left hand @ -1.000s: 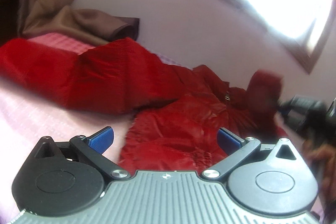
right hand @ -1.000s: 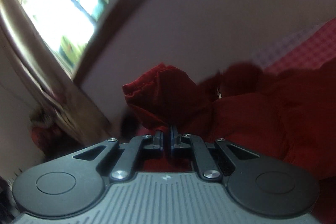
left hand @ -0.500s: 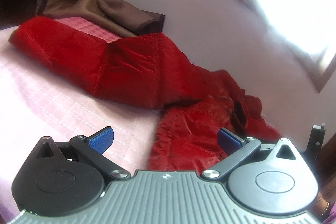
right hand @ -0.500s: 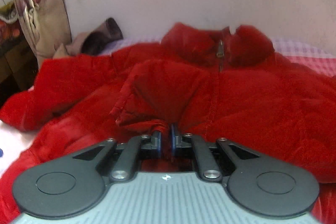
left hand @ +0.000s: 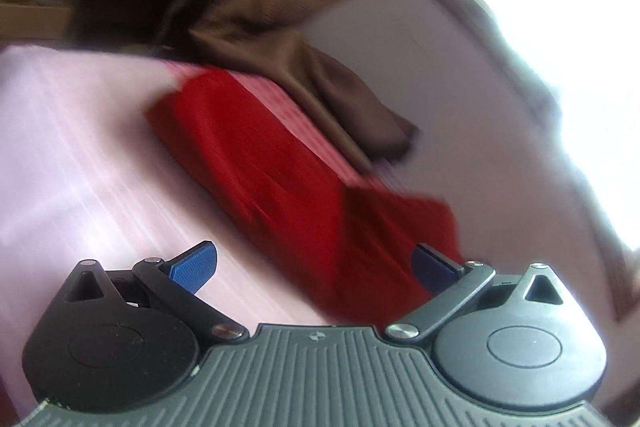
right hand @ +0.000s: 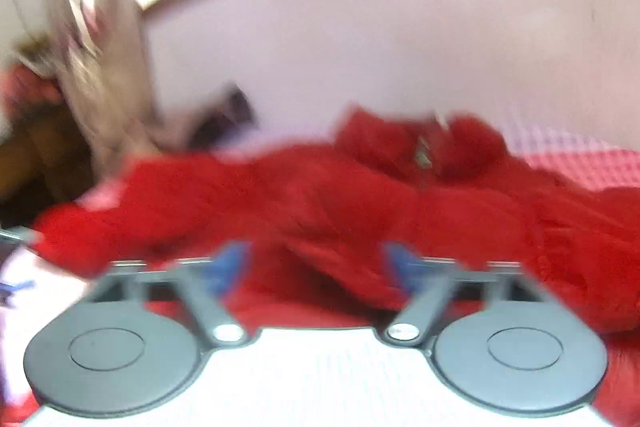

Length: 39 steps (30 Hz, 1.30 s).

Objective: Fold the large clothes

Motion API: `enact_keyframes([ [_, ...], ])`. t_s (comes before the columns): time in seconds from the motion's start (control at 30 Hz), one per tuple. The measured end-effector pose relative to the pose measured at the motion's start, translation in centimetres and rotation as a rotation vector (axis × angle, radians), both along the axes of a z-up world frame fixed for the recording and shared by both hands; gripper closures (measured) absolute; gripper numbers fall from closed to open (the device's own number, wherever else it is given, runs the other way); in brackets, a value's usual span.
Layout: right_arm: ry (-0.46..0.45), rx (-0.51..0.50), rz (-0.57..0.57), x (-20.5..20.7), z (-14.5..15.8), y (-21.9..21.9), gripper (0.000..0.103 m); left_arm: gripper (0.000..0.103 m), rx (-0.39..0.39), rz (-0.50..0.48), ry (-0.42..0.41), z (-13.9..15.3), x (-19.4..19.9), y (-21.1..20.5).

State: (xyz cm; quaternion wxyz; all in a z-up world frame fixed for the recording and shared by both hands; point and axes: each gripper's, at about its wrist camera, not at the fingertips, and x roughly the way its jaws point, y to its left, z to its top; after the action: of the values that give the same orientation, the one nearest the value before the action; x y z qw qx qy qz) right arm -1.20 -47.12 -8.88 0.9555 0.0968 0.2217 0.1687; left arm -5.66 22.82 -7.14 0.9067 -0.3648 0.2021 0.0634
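Garment: red jacket (right hand: 360, 203) lies spread on the pink checked bedcover (left hand: 72, 163); its collar and zip pull sit at the far side, near the wall (right hand: 360, 47).
Sleeve: in the left wrist view one long red sleeve (left hand: 256, 163) runs slantwise across the bedcover towards the brown curtain (left hand: 280, 11).
Left gripper (left hand: 314, 267): fingers spread wide, blue pads bare, nothing between them; red cloth lies beyond the right pad.
Right gripper (right hand: 316, 263): fingers stand wide apart above the jacket, gripping nothing; the view is blurred.
Containers: none seen.
Writing: none legible; both views are smeared.
Change, right: the jaws have just been opening; half a second ago they were pinched shut with a fold of red cloth at their tips, now the cloth lies loose.
Change, left: the view has swung off the jacket body to the sleeve and curtain.
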Motion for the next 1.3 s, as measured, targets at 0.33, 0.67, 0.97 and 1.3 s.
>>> enact_keyframes([
  [0.33, -0.066, 0.098, 0.071, -8.0, 1.7, -2.7, 0.002, 0.012, -0.008, 0.06, 0.042, 0.6, 5.0, 5.3],
  [0.67, 0.007, 0.245, -0.089, -10.8, -0.8, -9.2, 0.002, 0.097, 0.105, 0.132, -0.002, 2.9, 6.6, 4.2],
  [0.97, -0.027, 0.345, -0.157, -11.8, -1.2, -13.3, 0.002, 0.097, 0.295, -0.047, -0.288, 15.9, 5.3, -8.7],
  [1.3, -0.054, 0.41, -0.216, -13.1, -1.9, -17.4, 0.002, 0.097, 0.363, -0.448, -0.379, 18.8, 7.7, -30.0],
])
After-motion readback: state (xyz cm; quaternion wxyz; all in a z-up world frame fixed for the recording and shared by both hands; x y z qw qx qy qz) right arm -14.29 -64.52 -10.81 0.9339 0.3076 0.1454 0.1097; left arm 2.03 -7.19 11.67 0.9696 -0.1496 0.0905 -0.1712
